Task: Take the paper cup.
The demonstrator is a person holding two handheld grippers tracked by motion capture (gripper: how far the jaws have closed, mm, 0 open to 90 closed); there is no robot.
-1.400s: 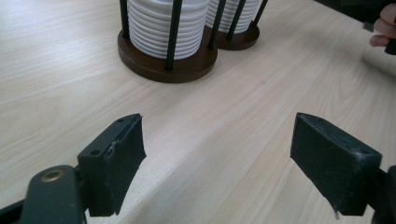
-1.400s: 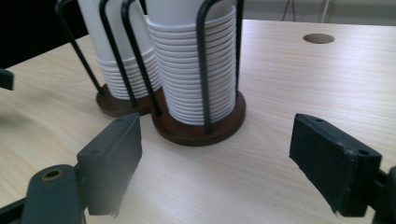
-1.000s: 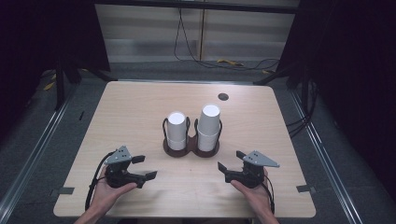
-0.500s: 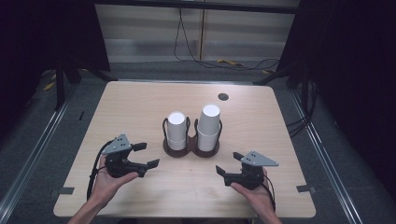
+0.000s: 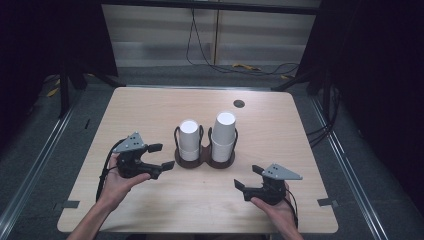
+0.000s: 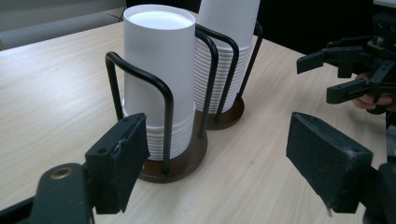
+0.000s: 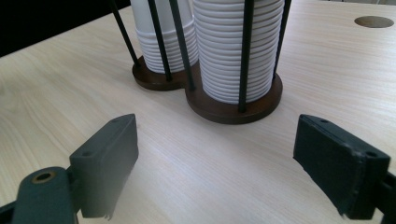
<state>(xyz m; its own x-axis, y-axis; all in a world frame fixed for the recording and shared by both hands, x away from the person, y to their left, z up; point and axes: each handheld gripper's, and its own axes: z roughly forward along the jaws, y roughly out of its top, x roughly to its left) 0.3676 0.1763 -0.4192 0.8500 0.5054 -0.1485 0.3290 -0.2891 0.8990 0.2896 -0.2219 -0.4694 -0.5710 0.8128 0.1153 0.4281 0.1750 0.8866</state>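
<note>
pale wood-grain table in a dark room, seen from the high view; brown double cup holder at its middle, two upright stacks of smooth white cups in black wire loops.

left tongs just left of holder, nearer, jaws apart and just closing some, empty.

left gripper view: shorter stack dead ahead, axis vertical.

right gripper view: holder base ahead of right tongs, wide, empty.

Loads of open table toward every edge; only the cup holder with its wire loops blocks mid-table.
</note>
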